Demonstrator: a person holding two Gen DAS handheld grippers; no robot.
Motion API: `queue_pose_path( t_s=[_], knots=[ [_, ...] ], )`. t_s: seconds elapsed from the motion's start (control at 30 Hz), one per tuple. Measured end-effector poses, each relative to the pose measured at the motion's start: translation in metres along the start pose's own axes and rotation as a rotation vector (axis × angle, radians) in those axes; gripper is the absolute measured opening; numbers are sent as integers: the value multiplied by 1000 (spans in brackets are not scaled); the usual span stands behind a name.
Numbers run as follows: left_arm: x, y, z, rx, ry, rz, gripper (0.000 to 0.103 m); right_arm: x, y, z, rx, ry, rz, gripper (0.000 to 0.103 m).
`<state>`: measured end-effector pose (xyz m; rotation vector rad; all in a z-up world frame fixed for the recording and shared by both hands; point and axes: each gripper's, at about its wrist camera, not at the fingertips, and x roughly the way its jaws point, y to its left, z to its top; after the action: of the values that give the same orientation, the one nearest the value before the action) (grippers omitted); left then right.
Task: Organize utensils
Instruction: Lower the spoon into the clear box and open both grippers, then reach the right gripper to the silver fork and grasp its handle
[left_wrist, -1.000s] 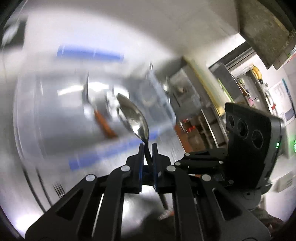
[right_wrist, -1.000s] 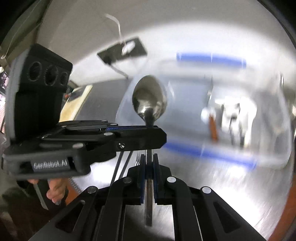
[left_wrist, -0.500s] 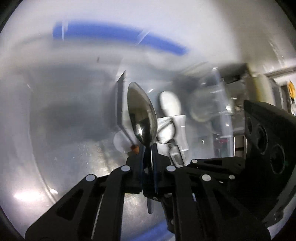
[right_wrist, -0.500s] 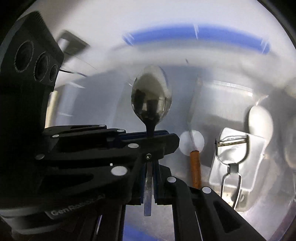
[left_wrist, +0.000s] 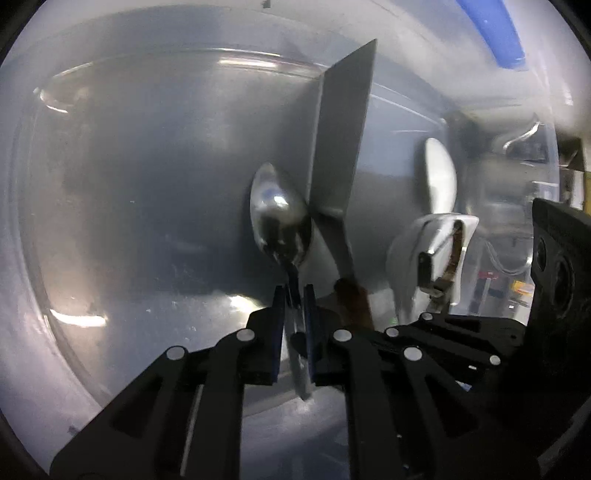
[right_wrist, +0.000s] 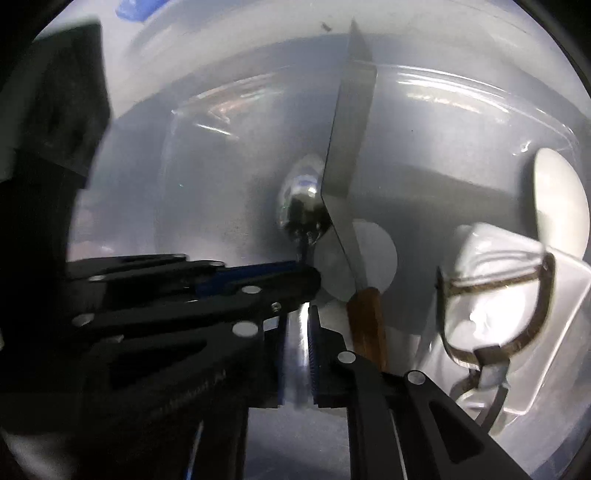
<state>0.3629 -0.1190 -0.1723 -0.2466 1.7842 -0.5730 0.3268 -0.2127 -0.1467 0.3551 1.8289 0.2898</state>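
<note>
Spoon is held inside clear bin, bowl end fwd, handle running back through both grippers. L gripper is seen clamped on spoon neck, blue pads tight against metal on both sides; handle end is seen projecting below the fingers. R gripper is positioned further back on same handle, approx. crosswise to L; a bright strip of handle is seen between its pads, but blur prevents it being confirmed whether pads are pressed on handle or just apart from it. R state: cannot be told.

In R view, L gripper is seen entering from the left, spoon being gripped just below bowl.

Also noted in bin: scraper w/ flat steel blade and brown handle, lying just right of spoon bowl, blade edge overlapping it in both views; contact not confirmable. Peeler is laid on white packet, well right of scraper. White spoon is located beyond peeler, near bin wall. Blue strip is seen outside bin, top right.
</note>
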Motion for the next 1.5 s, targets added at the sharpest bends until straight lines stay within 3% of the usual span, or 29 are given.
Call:
queue_pose_path(
  t_s=[0.1,0.13,0.2,0.27,0.3,0.33,0.37,0.43,0.5,0.6,0.7,0.83,1.0,1.1,1.13,1.27,1.5],
  knots=[
    [-37,-10,-14,60,-131,4,8,-41,6,-17,-24,-121,0,14],
    [-62,-19,-27,107,-206,8,8,-59,12,-27,-41,-170,10,14],
    [-107,-32,-61,190,-342,-11,8,-102,30,-66,-118,-298,34,15],
    [-154,-37,-108,263,-477,-59,18,-131,47,-107,-198,-382,90,25],
    [-169,-36,-124,275,-527,-78,37,-141,62,-137,-255,-430,114,40],
    [-187,-28,-149,281,-588,-98,63,-143,73,-159,-294,-451,119,46],
    [-198,-22,-166,281,-636,-111,70,-140,84,-177,-331,-455,118,46],
    [-215,1,-212,273,-723,-86,71,-111,101,-210,-394,-396,123,46],
    [-213,24,-240,226,-748,-37,73,-58,122,-229,-423,-285,100,46],
    [-193,72,-267,99,-719,19,73,26,137,-240,-397,-127,11,46],
    [-165,113,-288,-14,-648,14,73,80,143,-247,-354,-57,-71,46],
    [-137,153,-296,-119,-570,-5,73,110,147,-249,-289,-17,-108,46],
    [-115,169,-305,-150,-524,-54,73,117,162,-271,-317,-63,-232,45],
    [-107,169,-306,-143,-498,-79,73,123,178,-281,-380,-122,-334,35],
    [-104,167,-307,-139,-489,-84,73,123,180,-282,-388,-130,-341,17],
    [-88,156,-304,-111,-444,-101,73,118,164,-276,-282,-122,-251,9],
    [-43,132,-297,-82,-311,-179,73,100,107,-276,-54,-26,107,9]
  ],
)
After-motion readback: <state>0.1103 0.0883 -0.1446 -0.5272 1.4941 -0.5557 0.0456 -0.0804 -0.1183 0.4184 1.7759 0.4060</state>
